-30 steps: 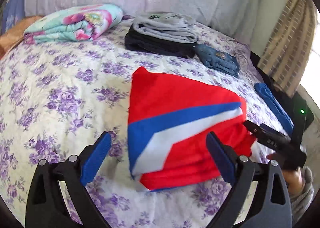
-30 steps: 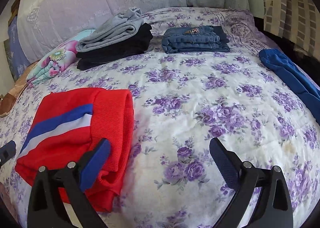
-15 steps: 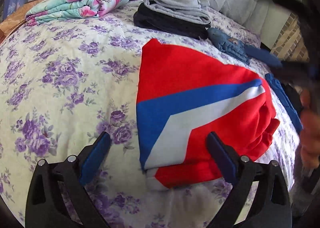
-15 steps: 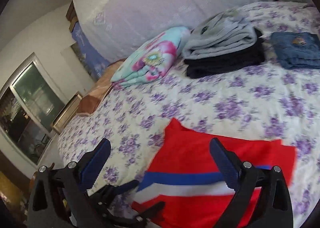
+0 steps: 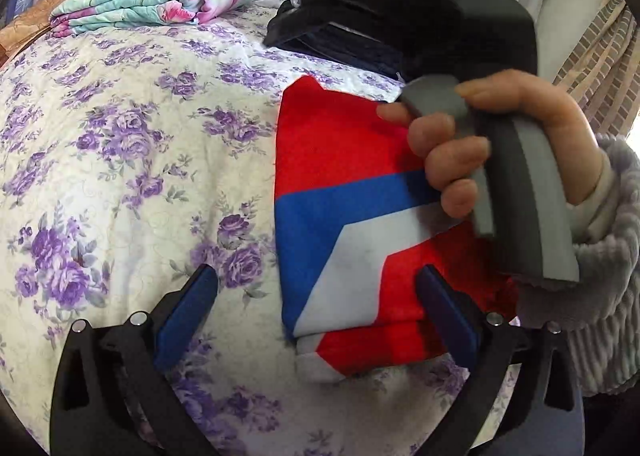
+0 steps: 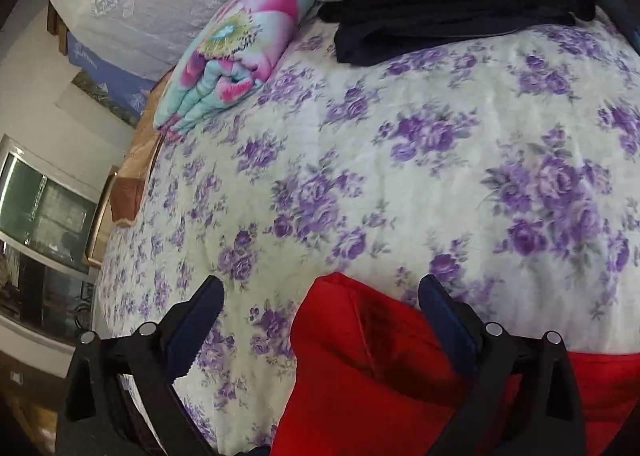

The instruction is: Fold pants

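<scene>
With both the left gripper (image 5: 316,308) and right gripper (image 6: 320,312) jaws apart and empty over the folded pants (image 5: 352,192), I'd pinch both layers at each edge before lifting.

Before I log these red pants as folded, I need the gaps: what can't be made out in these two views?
- Left wrist view: the hand and its tool cover the red pants' right side and most of the dark pile behind.
- Right wrist view: the pants run off the bottom edge; stripes unseen.
</scene>
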`<state>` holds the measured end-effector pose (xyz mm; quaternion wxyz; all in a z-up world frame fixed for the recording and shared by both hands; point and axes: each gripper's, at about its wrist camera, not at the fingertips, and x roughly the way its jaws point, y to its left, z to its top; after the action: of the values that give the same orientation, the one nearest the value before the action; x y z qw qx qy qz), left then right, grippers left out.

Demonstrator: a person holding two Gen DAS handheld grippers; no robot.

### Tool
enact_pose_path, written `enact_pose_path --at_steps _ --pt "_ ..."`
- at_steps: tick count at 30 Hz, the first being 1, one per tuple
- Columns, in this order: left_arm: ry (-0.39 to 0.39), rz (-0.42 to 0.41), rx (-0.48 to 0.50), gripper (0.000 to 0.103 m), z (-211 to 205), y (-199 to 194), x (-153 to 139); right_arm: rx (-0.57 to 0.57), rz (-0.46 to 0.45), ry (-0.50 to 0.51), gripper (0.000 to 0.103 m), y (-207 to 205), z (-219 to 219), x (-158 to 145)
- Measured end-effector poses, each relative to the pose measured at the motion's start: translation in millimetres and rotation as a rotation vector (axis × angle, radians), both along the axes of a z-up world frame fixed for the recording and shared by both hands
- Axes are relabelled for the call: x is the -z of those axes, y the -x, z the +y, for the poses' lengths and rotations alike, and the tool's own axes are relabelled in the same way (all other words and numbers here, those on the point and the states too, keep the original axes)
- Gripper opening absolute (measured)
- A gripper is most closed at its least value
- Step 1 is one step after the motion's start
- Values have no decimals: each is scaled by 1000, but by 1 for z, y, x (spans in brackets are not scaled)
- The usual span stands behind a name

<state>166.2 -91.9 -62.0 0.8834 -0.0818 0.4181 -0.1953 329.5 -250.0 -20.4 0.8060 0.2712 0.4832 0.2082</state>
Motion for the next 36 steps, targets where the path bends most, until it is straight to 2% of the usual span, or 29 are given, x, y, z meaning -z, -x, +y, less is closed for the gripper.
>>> enact_pose_path --at_steps 4,6,8,10,12,14,17,20,22,25,27,28,29,31,32,33,36 --pt "11 5 1 98 1 -1 0 -88 -94 -99 98 33 -10 -39" --pt "11 5 1 98 1 -1 0 -158 -77 -131 98 45 0 -43" --pt "8 5 0 98 1 -1 0 -193 -29 -107 98 45 13 -30" --pt "2 3 -1 98 1 -1 0 -154 -16 -8 98 35 17 -12" --pt "-8 2 -12 98 1 -1 0 -132 -8 34 95 24 13 6" --pt "7 10 -8 98 2 -4 0 -98 -36 -5 90 31 2 1" --pt "-5 7 -5 98 2 -5 0 -80 -106 -97 90 57 -25 -33" --pt "16 7 -3 98 5 -5 0 -74 -169 -127 94 99 -60 -58" --pt "63 -7 -7 98 11 -3 -2 -66 -161 -144 96 128 -78 -54" --pt "113 -8 -15 98 18 -3 -2 -18 -123 -148 96 166 -105 -25" --pt "59 13 -17 98 11 -7 1 16 -124 -150 95 175 -118 6" --pt "15 13 -10 99 4 -7 1 35 -153 -172 88 180 -124 15" --pt "-22 4 -10 99 -2 -5 0 52 -181 -180 84 186 -127 16" --pt "-48 -2 -14 99 -5 -5 -1 74 -193 -187 84 194 -130 8" --pt "-37 1 -18 99 -3 -5 -1 95 -211 -188 85 201 -131 1" --pt "-23 2 -21 99 0 -5 -1 106 -229 -181 91 208 -133 -6" --pt "28 3 -39 99 11 -2 -2 132 -291 -151 97 234 -148 -20"
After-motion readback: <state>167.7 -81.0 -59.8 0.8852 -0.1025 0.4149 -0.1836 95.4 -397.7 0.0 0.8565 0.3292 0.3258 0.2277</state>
